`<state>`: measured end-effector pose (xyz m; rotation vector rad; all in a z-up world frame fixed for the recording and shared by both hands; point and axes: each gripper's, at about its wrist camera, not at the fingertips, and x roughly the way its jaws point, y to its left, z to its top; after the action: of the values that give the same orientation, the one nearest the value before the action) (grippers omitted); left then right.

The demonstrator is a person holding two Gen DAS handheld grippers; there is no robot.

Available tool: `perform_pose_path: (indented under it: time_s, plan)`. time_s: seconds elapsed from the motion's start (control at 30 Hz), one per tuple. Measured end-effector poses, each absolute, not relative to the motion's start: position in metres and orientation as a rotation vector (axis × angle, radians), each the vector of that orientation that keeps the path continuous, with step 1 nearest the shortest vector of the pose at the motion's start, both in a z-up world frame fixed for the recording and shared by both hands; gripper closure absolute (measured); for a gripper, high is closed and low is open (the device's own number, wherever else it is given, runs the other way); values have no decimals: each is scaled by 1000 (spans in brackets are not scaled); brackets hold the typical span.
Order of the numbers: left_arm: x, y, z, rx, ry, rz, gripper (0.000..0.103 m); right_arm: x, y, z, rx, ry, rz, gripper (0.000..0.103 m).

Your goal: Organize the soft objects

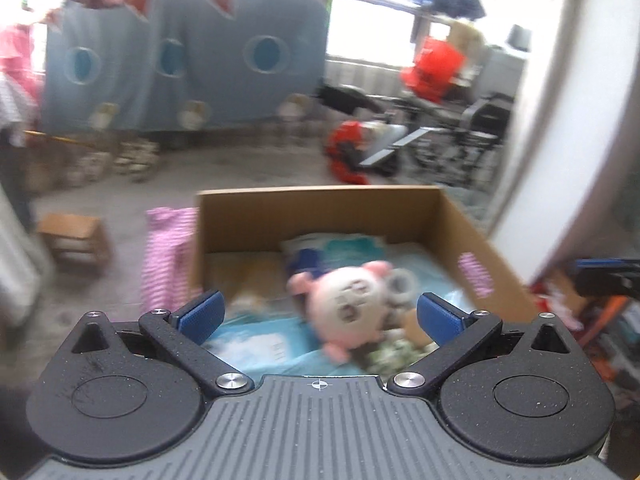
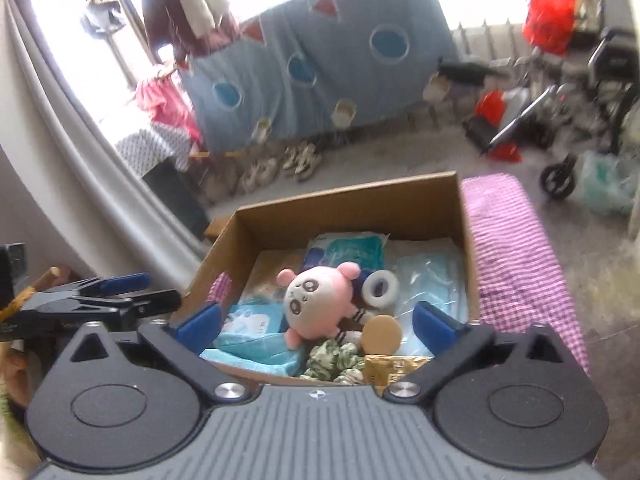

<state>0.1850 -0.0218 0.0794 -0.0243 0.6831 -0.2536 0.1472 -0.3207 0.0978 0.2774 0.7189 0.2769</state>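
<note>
A cardboard box [image 1: 312,216] [image 2: 344,208] stands on the floor and holds soft items. A pink and white plush toy [image 1: 348,304] [image 2: 316,300] lies in its middle on blue plastic packets [image 1: 256,340] [image 2: 256,348]. A white tape roll [image 2: 380,288], a tan disc [image 2: 382,334] and a green patterned scrunchie [image 2: 336,356] lie beside the plush. My left gripper [image 1: 320,314] is open and empty above the box's near side. My right gripper [image 2: 316,326] is open and empty above the box too. The left gripper also shows in the right wrist view [image 2: 120,292], left of the box.
A pink checked cloth [image 2: 516,256] [image 1: 168,256] lies over a stool next to the box. A small wooden stool [image 1: 76,236] stands on the left. A blue cloth-covered table [image 2: 328,64], shoes [image 2: 280,164], a wheelchair [image 2: 588,92] and a curtain [image 2: 92,168] surround the floor.
</note>
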Motion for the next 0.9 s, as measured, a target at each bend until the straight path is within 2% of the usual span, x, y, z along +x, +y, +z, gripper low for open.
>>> perform_pose_path:
  time_s: [0.3,0.53,0.73,0.9]
  plan:
    - [162,-33,59,-34,699,-100,0,124,-288,67,227,635,51,0]
    - [158,-36,50,126,650,10,0,116,-272,70,122,560,25,0]
    - [209,-38,19,243,768,147,0,131,-274,54,200,612,73,0]
    - [220,-43,3,258,850,144,0,124,-289,45,267,622,69,0]
